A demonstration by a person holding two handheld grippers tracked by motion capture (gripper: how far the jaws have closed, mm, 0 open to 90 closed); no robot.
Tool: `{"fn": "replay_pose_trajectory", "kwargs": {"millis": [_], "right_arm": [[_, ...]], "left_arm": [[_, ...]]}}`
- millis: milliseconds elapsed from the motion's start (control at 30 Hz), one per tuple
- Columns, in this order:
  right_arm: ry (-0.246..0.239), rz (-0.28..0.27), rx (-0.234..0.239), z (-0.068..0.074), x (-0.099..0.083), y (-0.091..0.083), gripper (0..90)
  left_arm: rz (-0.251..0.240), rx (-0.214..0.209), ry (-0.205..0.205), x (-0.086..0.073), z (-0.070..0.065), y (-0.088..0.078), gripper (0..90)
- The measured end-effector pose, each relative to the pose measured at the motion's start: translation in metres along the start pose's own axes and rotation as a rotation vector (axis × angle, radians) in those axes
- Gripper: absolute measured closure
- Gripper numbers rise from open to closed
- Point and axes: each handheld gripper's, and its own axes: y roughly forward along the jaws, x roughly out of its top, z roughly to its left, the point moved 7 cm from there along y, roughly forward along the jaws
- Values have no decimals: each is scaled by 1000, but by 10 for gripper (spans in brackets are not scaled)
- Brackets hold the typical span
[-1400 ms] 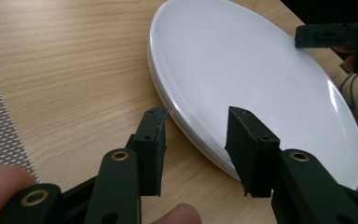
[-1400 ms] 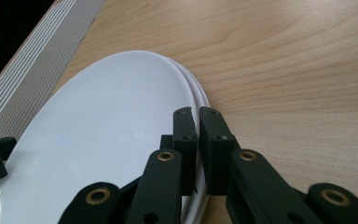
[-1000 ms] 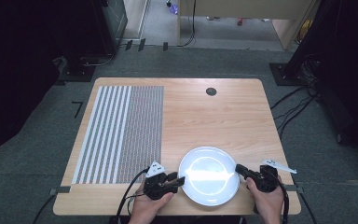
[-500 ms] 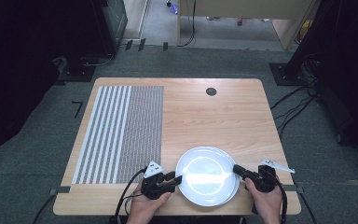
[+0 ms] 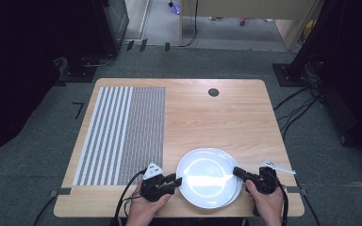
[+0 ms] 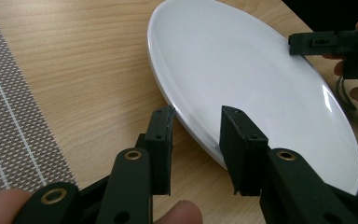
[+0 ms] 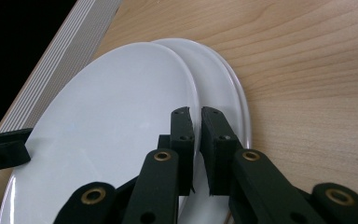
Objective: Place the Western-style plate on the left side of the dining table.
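Near the table's front edge, a white top plate [image 5: 206, 176] [image 7: 102, 126] [image 6: 242, 70] lies shifted left on a stack of lower plates [image 5: 238, 187] [image 7: 216, 77]. My right gripper [image 5: 236, 172] [image 7: 196, 126] is shut on the top plate's right rim and also appears in the left gripper view [image 6: 326, 44]. My left gripper [image 5: 176, 180] [image 6: 196, 135] straddles the left rim. Its jaws have just been closing, with the rim between them and a gap still showing. It appears small at the far side of the plate [image 7: 4, 149].
A striped and meshed grey mat [image 5: 122, 136] covers the left part of the wooden table [image 5: 226, 117]. A black round grommet [image 5: 213, 92] sits near the far edge. The plates and both hands are close to the table's front edge.
The top plate has slid slightly left, baring more of the plates beneath on the right. The left gripper's jaws have narrowed around its rim. Both hands stay where they were.
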Motion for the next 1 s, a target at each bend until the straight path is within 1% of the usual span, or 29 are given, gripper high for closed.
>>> {"fn": "replay_pose_trajectory", "kwargs": {"millis": [33, 67, 100, 133, 167, 400, 500, 533, 567, 633, 700, 800, 867, 900, 933, 967, 1000], "right_arm": [[13, 1, 6, 0, -1, 1, 835], [13, 1, 6, 0, -1, 1, 835], [40, 10, 17, 0, -2, 3, 812], [40, 10, 17, 0, -2, 3, 812], [56, 9, 29, 0, -3, 4, 805], [75, 18, 38, 1, -4, 4, 808], [104, 5, 62, 0, -2, 4, 783], [104, 5, 62, 0, -2, 4, 783], [114, -3, 69, 0, -2, 3, 782], [117, -4, 71, 0, -2, 3, 780], [133, -1, 69, -1, -2, 4, 779], [137, 4, 73, 0, -3, 5, 779], [129, 7, 67, 1, -4, 7, 788], [123, 15, 58, 1, -5, 7, 820], [123, 15, 58, 1, -5, 7, 820], [122, 21, 60, 1, -6, 7, 828], [122, 21, 60, 1, -6, 7, 828]], "left_arm": [[0, -6, -4, 0, 0, 0, 653], [0, -6, -4, 0, 0, 0, 652], [0, -11, -13, -1, 1, 0, 651], [0, -11, -13, -1, 1, 0, 650], [-3, -11, -14, -1, 2, 0, 650], [-10, -22, -19, 0, 4, -1, 659], [-13, -32, -23, 0, 5, -1, 660], [-13, -32, -23, 0, 5, -1, 660], [-14, -35, -24, 0, 5, -1, 660], [-14, -38, -25, 0, 6, -1, 661], [-15, -43, -33, 0, 6, 0, 663], [-15, -45, -35, 0, 6, 0, 664], [-13, -48, -37, 0, 7, -1, 665], [-14, -50, -43, 0, 7, -1, 667], [-15, -54, -45, 0, 8, -2, 667], [-17, -66, -59, 0, 10, -4, 672], [-17, -66, -59, 0, 10, -4, 680]]}}
